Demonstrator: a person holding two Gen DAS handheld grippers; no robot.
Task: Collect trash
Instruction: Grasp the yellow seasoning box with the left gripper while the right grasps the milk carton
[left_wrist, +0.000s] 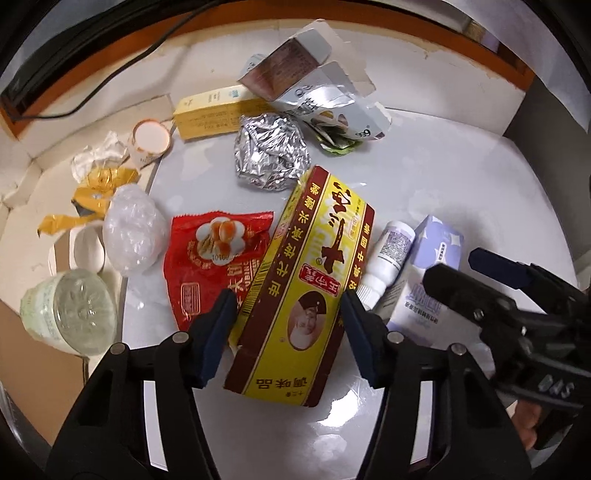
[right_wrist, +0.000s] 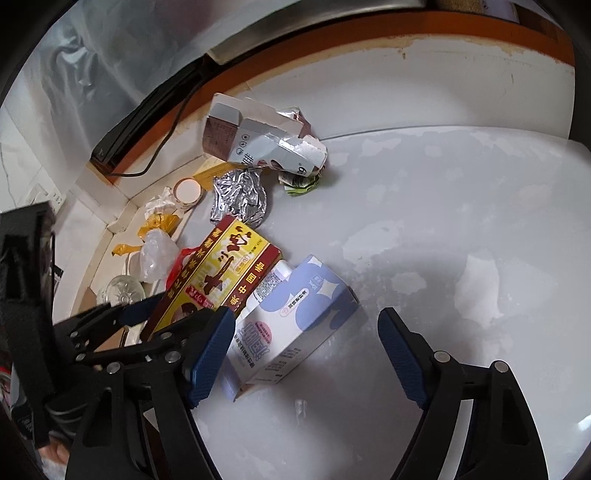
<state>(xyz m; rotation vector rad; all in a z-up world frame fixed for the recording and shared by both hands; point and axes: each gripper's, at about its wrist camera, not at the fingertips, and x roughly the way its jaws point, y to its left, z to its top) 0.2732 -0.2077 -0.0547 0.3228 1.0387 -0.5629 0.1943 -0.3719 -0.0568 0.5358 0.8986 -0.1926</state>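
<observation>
The left gripper (left_wrist: 288, 328) is closing its blue-padded fingers (left_wrist: 218, 325) against both sides of the red-and-yellow cardboard seasoning box (left_wrist: 306, 280) lying on the glossy white surface (left_wrist: 443, 177). The right gripper (right_wrist: 306, 350) is holding its fingers (right_wrist: 210, 350) spread wide, gripping nothing, over the lavender-and-white carton (right_wrist: 295, 321) beside that box.

White glossy tabletop (right_wrist: 424, 229), orange-brown table edge (left_wrist: 122, 59), black cable (left_wrist: 110, 85) trailing along the back
</observation>
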